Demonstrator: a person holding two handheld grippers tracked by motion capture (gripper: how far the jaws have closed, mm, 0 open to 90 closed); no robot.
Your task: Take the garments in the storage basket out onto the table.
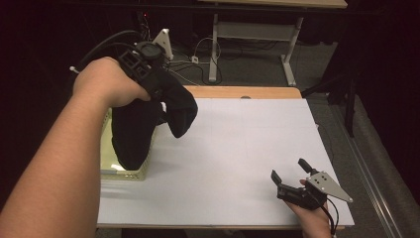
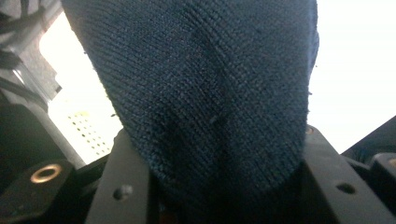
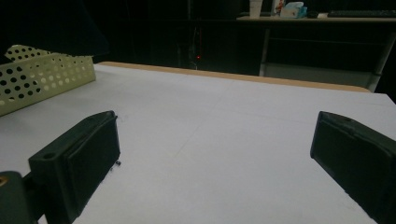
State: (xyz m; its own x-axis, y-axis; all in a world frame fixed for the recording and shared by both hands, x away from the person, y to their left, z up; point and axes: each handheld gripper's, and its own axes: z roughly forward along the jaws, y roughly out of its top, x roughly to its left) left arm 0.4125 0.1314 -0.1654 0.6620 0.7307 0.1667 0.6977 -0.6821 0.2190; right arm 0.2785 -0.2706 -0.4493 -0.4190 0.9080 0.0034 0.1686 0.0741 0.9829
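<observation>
A: What has the left gripper (image 1: 159, 94) got hold of?

B: A dark knitted cloth (image 1: 143, 124). In the left gripper view the knit (image 2: 205, 93) bulges up between the two black jaws, and both press into its sides, so they are clamped on a thick bunch of it, partly closed.

A: And where does the cloth hang?

B: In the high view it is lifted off the bench (image 1: 237, 148), at the left side. One fold droops down into the pale yellow perforated basket (image 1: 124, 173) at the bench's left edge; a shorter lobe hangs to the right, over the white surface just beside the basket. I can't tell whether the low end touches the basket floor.

A: The right gripper (image 1: 291, 174)?

B: It sits low near the front right corner of the bench, held in the person's right hand (image 1: 314, 220). Its jaws stand wide apart with nothing between them; in the right gripper view there is bare white bench (image 3: 224, 154) between the two pads, and the basket (image 3: 42, 79) shows far off at the left.

A: Are the two grippers close?

B: No, well apart, at opposite sides of the bench.
</observation>
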